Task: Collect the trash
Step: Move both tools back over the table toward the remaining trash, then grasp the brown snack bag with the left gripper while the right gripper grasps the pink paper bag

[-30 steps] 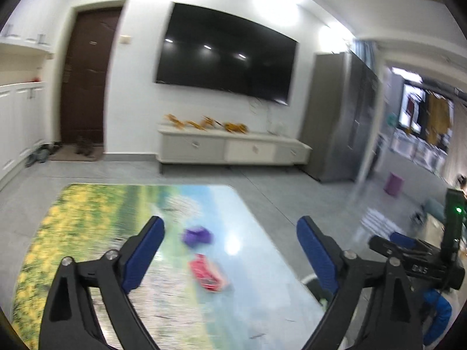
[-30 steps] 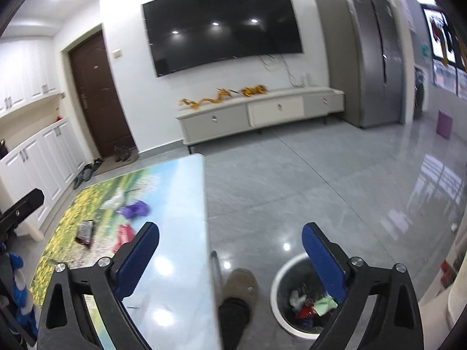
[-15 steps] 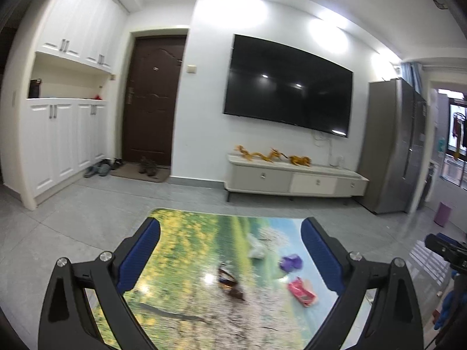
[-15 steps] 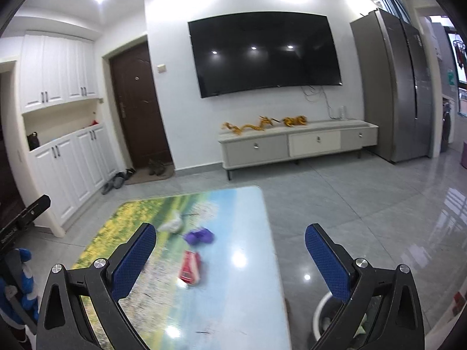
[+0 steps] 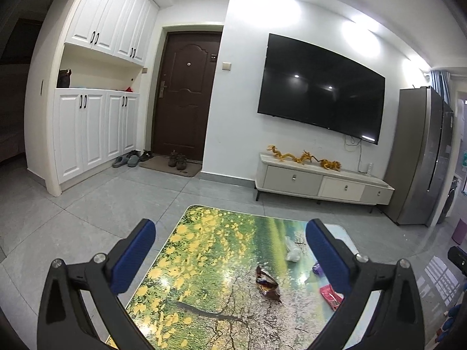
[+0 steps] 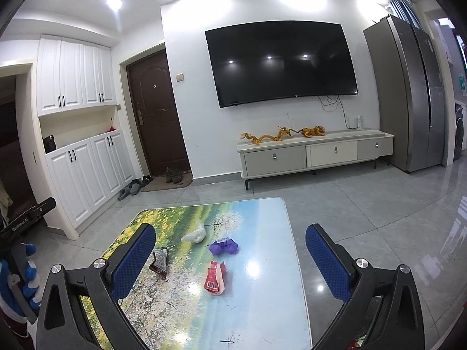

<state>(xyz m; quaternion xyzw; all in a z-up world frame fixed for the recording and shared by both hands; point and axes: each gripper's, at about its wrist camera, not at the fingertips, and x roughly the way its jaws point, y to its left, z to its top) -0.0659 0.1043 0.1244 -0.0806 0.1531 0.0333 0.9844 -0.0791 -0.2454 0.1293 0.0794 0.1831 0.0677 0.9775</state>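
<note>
Big black curved TV (image 6: 281, 62) on the white wall, grey double-door fridge (image 6: 408, 93) to its right, white floor-to-ceiling cabinets (image 5: 96, 87) at far left with a dark brown entry door (image 5: 184, 99) between them and the TV. Low white-and-grey TV console (image 6: 315, 153) under the screen, three golden dragon figurines (image 6: 281, 134) on top. Shoes and grey slippers (image 5: 130, 160) by the brown doormat (image 5: 172, 167). Grey tiled floor (image 6: 364, 204) all round. Low rectangular table with glossy flower-and-landscape print top (image 6: 262, 291) in front of both cameras. Trash all on the table, loose and apart from each other: crumpled white plastic bag (image 6: 195, 234) farthest back, crumpled purple wrapper (image 6: 223, 246) just right of it, dark brown snack wrapper (image 6: 160, 262) toward the left edge, red-and-white snack packet (image 6: 215, 277) nearest, about mid-table. From the left wrist view the brown wrapper (image 5: 267, 283) sits centre between the fingers, white bag (image 5: 292, 250) behind it, purple wrapper (image 5: 317, 268) and red packet (image 5: 329, 293) partly hidden behind the right blue pad. Left tongs (image 5: 230, 255) spread wide, holding nothing, above the near table edge. Right tongs (image 6: 230, 258) also spread wide, nothing held; its left blue pad overlaps the brown wrapper in view, contact cannot be told. Nothing lies between the tongs and the trash.
</note>
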